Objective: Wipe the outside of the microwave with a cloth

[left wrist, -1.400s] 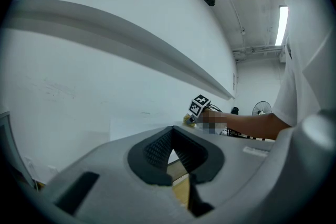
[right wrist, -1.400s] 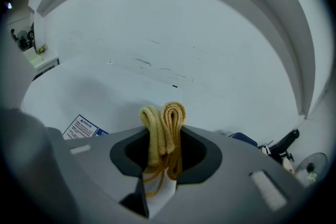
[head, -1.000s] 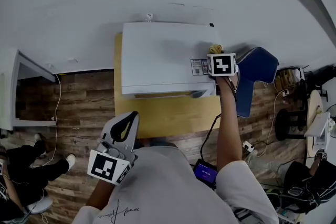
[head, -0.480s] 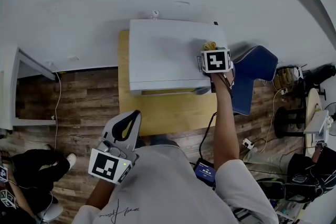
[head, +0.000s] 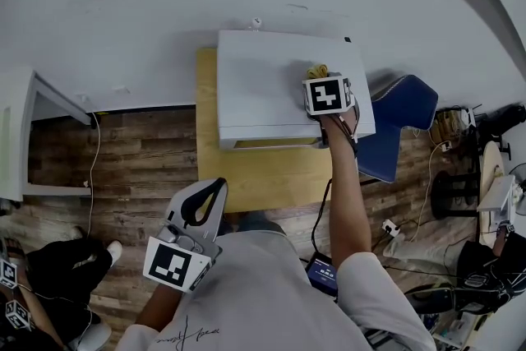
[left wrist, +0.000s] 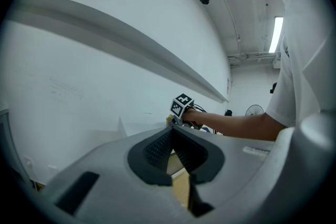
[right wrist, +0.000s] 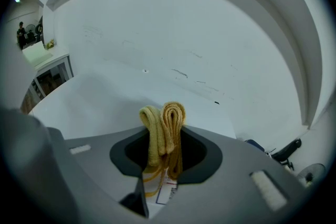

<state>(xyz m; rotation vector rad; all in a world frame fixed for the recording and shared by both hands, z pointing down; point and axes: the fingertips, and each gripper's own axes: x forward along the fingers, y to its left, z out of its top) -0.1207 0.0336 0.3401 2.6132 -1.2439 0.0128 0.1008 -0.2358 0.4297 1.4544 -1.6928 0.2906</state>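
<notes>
The white microwave [head: 263, 86] stands on a wooden table [head: 263, 177] against the wall. My right gripper [head: 319, 75] rests on the right part of its top, shut on a folded yellow cloth [head: 317, 71]. In the right gripper view the cloth [right wrist: 165, 126] sticks up between the jaws of the right gripper [right wrist: 164, 139], over the microwave's white top [right wrist: 89, 107]. My left gripper [head: 214, 189] hangs near my body in front of the table, shut and holding nothing. In the left gripper view its own jaws [left wrist: 172, 136] are pressed together, and the microwave [left wrist: 139, 127] lies beyond them.
A blue chair [head: 394, 123] stands right of the table. A white cabinet [head: 16, 136] is at far left. Another person [head: 57, 267] sits low at bottom left. Cables and equipment [head: 460, 284] clutter the floor at right. The wall is right behind the microwave.
My right gripper has slid the cloth leftward from the microwave's right edge onto its top. The left gripper has stayed by my body.
</notes>
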